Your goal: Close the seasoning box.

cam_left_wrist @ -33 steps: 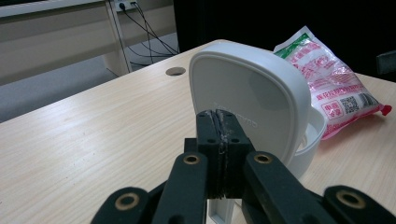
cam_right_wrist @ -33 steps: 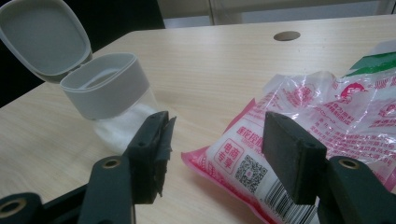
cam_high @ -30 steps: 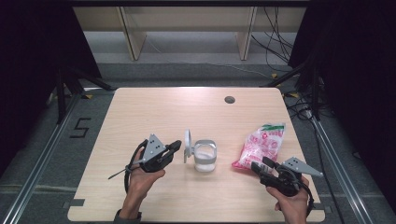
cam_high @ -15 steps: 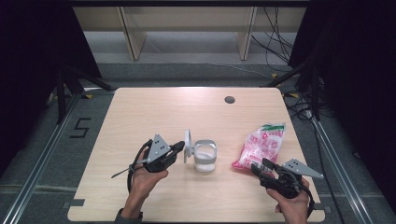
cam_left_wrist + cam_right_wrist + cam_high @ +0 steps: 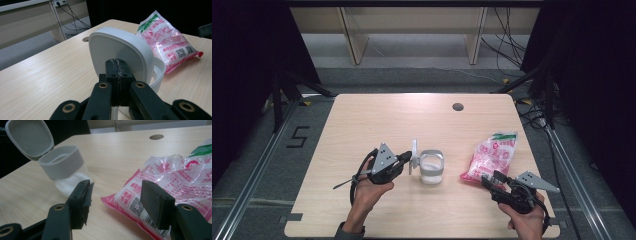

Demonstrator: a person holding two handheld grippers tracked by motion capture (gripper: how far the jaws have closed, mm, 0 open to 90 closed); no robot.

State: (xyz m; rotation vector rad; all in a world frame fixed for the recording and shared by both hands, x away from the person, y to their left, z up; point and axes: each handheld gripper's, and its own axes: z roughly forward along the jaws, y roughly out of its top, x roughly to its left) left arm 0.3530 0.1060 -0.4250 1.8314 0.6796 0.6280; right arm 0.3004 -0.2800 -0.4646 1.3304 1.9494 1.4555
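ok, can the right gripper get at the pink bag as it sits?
Probably yes. The right gripper is open with its jaws at the near corner of the pink bag, and bare table lies between. The container stands off to the side, its lid by the left gripper.

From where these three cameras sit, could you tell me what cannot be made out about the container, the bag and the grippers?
- Left gripper: its shut jaws hide whatever part of the lid they may be pinching.
- Container: in the left gripper view the raised lid covers its inside.
- Bag: the right gripper view's edge cuts it off; in the high view its print is too small to read.
- Right gripper: open, apparently short of the bag.
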